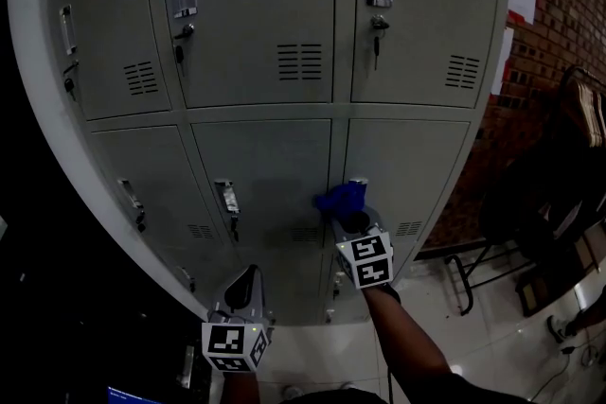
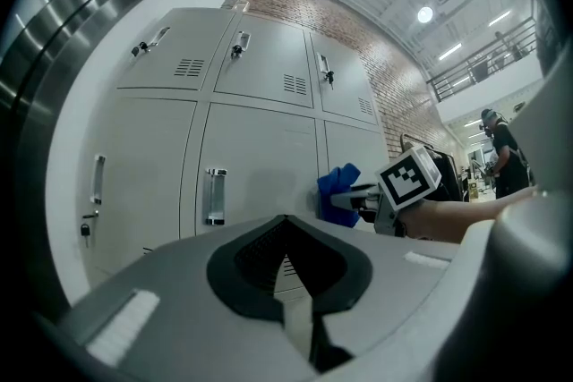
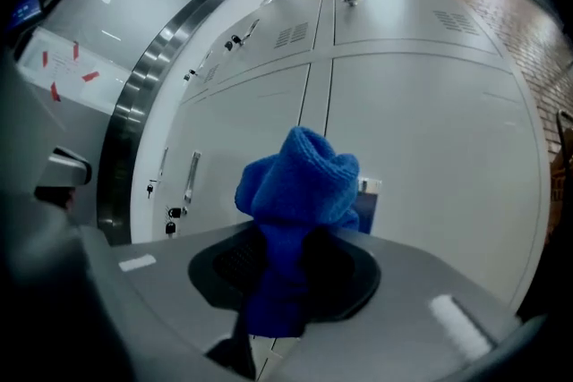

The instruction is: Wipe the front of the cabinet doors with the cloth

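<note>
A bank of grey cabinet doors (image 1: 265,166) fills the head view. My right gripper (image 1: 352,220) is shut on a bunched blue cloth (image 1: 341,199), which is at the left edge of the lower right door (image 1: 407,166), by its handle; I cannot tell whether it touches. In the right gripper view the cloth (image 3: 300,188) bulges out of the jaws of the right gripper (image 3: 286,282) and hides most of that handle. My left gripper (image 1: 246,277) hangs lower, in front of the lower middle door, shut and holding nothing. In the left gripper view the left gripper (image 2: 286,259) looks at the cloth (image 2: 338,186).
Keys hang in the upper locks (image 1: 377,28). A brick wall (image 1: 554,24) runs on the right, with dark chairs (image 1: 554,213) and a metal stool frame (image 1: 466,284) on the pale floor beside the cabinet. A person (image 2: 501,157) stands far off in the left gripper view.
</note>
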`<state>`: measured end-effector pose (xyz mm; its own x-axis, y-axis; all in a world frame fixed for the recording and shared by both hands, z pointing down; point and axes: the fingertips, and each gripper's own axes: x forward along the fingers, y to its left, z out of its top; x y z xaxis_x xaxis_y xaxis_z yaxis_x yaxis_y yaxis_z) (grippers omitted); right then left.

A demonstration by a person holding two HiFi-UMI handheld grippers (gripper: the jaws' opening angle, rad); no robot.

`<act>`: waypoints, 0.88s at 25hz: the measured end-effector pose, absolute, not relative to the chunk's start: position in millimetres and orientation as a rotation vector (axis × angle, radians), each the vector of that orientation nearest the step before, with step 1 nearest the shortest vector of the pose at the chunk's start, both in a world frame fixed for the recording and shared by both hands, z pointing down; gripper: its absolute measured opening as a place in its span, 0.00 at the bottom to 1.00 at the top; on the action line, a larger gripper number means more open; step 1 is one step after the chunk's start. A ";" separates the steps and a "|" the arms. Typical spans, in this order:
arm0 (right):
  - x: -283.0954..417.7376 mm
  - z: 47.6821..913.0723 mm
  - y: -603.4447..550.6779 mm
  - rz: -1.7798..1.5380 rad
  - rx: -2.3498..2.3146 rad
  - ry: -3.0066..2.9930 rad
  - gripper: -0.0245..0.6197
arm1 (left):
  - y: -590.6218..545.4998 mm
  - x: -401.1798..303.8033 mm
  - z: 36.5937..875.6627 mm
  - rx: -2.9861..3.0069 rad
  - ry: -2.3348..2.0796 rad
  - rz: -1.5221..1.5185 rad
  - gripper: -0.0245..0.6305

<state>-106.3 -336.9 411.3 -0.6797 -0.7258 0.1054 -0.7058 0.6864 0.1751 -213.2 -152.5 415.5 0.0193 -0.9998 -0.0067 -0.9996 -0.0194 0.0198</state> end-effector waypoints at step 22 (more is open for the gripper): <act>44.3 433.4 -396.9 -0.121 1.511 -2.546 0.19 | -169.3 -181.6 418.8 2.266 -2.147 -0.012 0.06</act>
